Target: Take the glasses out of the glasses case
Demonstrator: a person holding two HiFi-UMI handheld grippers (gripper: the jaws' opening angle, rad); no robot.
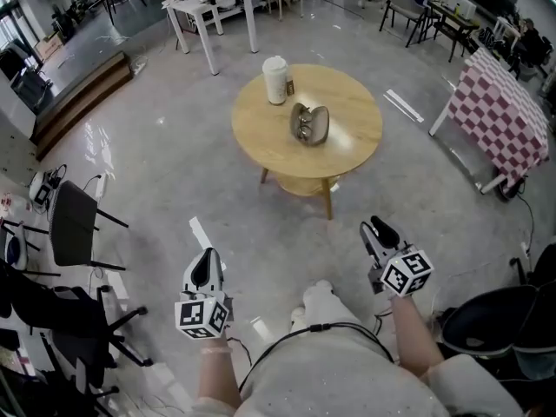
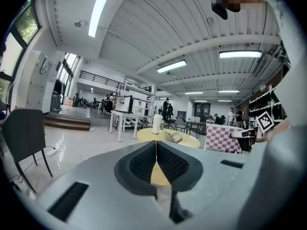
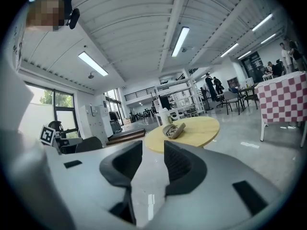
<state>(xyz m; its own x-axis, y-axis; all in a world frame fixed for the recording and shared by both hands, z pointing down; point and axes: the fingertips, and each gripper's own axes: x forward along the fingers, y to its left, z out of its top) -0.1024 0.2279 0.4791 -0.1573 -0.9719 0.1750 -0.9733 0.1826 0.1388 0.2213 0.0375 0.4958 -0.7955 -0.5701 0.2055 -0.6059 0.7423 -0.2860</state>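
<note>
An open grey glasses case (image 1: 309, 123) lies on the round wooden table (image 1: 347, 137), with dark-rimmed glasses inside it. It also shows far off in the left gripper view as the case (image 2: 172, 136), and in the right gripper view as the case (image 3: 173, 130). Both grippers hover over the floor, well short of the table. My left gripper (image 1: 206, 265) has its pad tips touching with nothing between them (image 2: 156, 145). My right gripper (image 1: 380, 230) stands open and empty (image 3: 153, 153).
A white lidded cup (image 1: 275, 79) and a small brown item (image 1: 289, 86) stand on the table behind the case. Black chairs (image 1: 74, 224) are at the left, a checkered-cloth table (image 1: 504, 115) at the right, and a white table (image 1: 208, 11) behind. Another black chair (image 1: 486, 320) is by my right arm.
</note>
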